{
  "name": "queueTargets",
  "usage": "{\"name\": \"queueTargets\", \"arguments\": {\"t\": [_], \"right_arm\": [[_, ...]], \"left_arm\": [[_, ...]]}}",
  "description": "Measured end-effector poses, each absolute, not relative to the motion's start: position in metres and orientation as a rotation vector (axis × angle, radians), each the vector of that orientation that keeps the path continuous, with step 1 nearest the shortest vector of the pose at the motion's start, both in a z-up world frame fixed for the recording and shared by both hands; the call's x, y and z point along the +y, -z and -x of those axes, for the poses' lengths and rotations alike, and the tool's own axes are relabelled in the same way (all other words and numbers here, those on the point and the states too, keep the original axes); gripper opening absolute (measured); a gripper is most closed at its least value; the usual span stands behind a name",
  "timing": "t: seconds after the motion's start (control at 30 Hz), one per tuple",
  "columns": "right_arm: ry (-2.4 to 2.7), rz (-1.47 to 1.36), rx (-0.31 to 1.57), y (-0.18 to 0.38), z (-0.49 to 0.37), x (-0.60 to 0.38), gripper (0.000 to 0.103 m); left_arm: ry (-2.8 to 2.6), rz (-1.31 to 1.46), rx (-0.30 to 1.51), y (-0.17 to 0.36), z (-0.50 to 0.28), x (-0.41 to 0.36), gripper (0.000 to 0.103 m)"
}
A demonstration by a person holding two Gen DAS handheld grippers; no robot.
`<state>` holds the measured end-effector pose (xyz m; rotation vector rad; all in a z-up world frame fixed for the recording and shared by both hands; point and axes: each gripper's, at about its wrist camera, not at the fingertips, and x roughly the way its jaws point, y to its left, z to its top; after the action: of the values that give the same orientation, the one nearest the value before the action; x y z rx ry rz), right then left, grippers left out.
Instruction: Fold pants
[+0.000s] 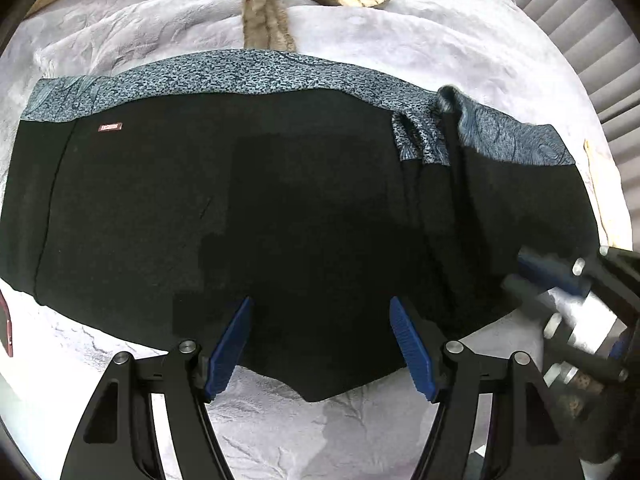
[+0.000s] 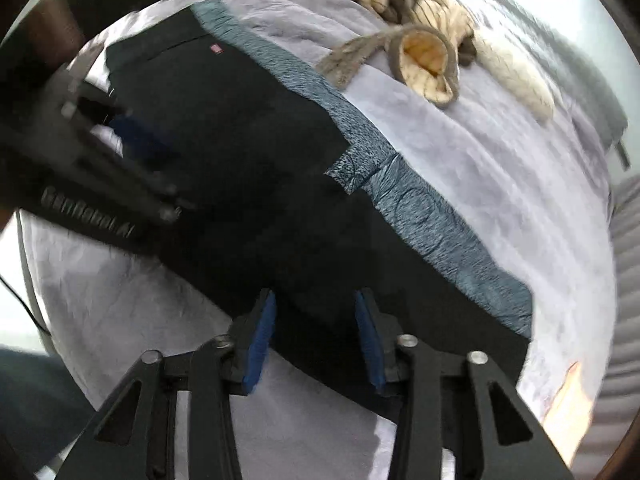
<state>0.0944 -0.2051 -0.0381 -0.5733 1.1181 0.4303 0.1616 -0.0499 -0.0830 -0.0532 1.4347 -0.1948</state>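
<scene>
Just ahead of both finger pairs: pants (image 1: 240, 200) lying crosswise; I'm holding left gripper (image 1: 320, 344) and right gripper (image 2: 316, 336) wide, gripping nothing.

The pants (image 1: 280, 208) are black with a speckled blue-grey patterned band (image 1: 248, 74) along their far edge. They lie spread flat across the middle of the left wrist frame, on the bed. A small reddish label (image 1: 111, 127) sits at the upper left of the black cloth. Toward the upper right the fabric bunches into a raised fold (image 1: 448, 120), the patterned band creased there. The near edge dips to a blunt point at lower centre.
</scene>
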Motion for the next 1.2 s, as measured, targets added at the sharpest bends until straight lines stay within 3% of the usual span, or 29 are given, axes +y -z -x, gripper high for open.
{"name": "queueTargets", "arguments": {"t": [0.13, 0.23, 0.27, 0.37, 0.53, 0.63, 0.67, 0.7, 0.77, 0.97, 1.0, 1.03, 1.1, 1.2], "right_arm": [[-0.465, 0.411, 1.117, 0.015, -0.098, -0.215, 0.007], [-0.506, 0.43, 1.17, 0.028, -0.096, -0.208, 0.007], [-0.545, 0.418, 1.205, 0.037, -0.093, -0.204, 0.0], [-0.584, 0.475, 1.231, 0.052, -0.08, -0.187, 0.0], [-0.538, 0.414, 1.205, 0.031, -0.077, -0.189, 0.002], [-0.508, 0.312, 1.189, 0.007, -0.087, -0.207, 0.014], [-0.484, 0.288, 1.173, 0.0, -0.093, -0.214, 0.03], [-0.454, 0.27, 1.158, -0.006, -0.1, -0.219, 0.054], [-0.394, 0.207, 1.132, -0.015, -0.123, -0.232, 0.069], [-0.29, -0.113, 1.198, 0.005, -0.193, -0.262, 0.06], [-0.281, -0.15, 1.219, 0.014, -0.2, -0.263, 0.06], [-0.281, -0.186, 1.261, 0.026, -0.206, -0.264, 0.06], [-0.272, -0.201, 1.359, 0.052, -0.209, -0.257, 0.06], [-0.3, -0.083, 1.343, 0.053, -0.191, -0.238, 0.06]], "left_arm": [[0.183, 0.055, 1.426, 0.079, -0.162, -0.045, 0.071], [0.163, 0.049, 1.438, 0.082, -0.162, -0.04, 0.071], [0.16, 0.051, 1.444, 0.084, -0.162, -0.039, 0.071], [0.157, 0.043, 1.44, 0.083, -0.161, -0.038, 0.071], [0.155, 0.049, 1.435, 0.079, -0.159, -0.035, 0.071], [0.151, 0.049, 1.435, 0.08, -0.16, -0.029, 0.075], [0.148, 0.046, 1.432, 0.079, -0.161, -0.027, 0.076], [0.148, 0.045, 1.43, 0.078, -0.162, -0.025, 0.076], [0.148, 0.046, 1.43, 0.076, -0.162, -0.02, 0.076], [0.112, 0.048, 1.446, 0.076, -0.164, -0.012, 0.078], [0.108, 0.054, 1.447, 0.075, -0.164, -0.01, 0.084], [0.104, 0.058, 1.446, 0.075, -0.164, -0.009, 0.099], [0.098, 0.056, 1.427, 0.073, -0.163, -0.005, 0.102], [0.098, 0.067, 1.429, 0.072, -0.162, -0.002, 0.102]]}}
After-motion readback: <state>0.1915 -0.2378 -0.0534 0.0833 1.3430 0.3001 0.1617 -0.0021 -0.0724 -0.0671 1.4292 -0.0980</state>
